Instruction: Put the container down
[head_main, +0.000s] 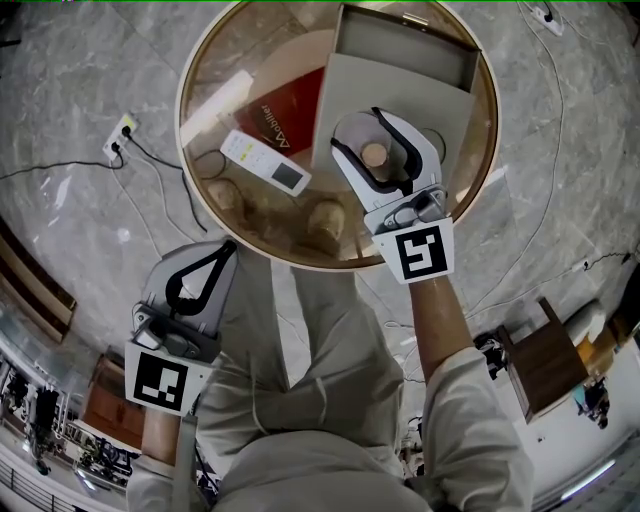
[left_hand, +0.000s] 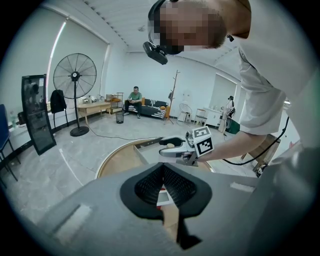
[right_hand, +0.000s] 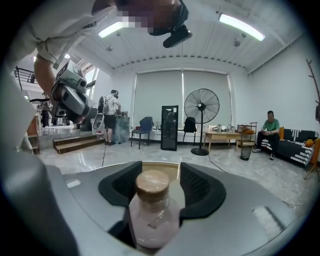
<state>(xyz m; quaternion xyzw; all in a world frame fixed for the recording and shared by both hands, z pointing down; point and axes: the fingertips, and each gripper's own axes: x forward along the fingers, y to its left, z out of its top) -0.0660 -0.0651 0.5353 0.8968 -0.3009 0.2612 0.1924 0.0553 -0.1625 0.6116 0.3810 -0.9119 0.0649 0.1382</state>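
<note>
The container is a small clear bottle with a cork stopper (head_main: 374, 154) and pale pink contents (right_hand: 152, 210). It stands upright between the jaws of my right gripper (head_main: 375, 125), over the grey flat lid (head_main: 345, 95) on the round table (head_main: 188, 120). In the right gripper view the right gripper (right_hand: 154, 171) has its pads standing apart from the cork on both sides, so it is open. My left gripper (head_main: 222, 250) hangs off the table's near edge above my lap; its fingertips (left_hand: 162, 167) meet and hold nothing.
On the table lie an open grey box (head_main: 400, 45), a red booklet (head_main: 285, 110), a white remote (head_main: 265, 160) and two round pale lumps (head_main: 325, 215). A power strip (head_main: 120, 135) and cables lie on the floor at left; a wooden stool (head_main: 545, 360) stands at right.
</note>
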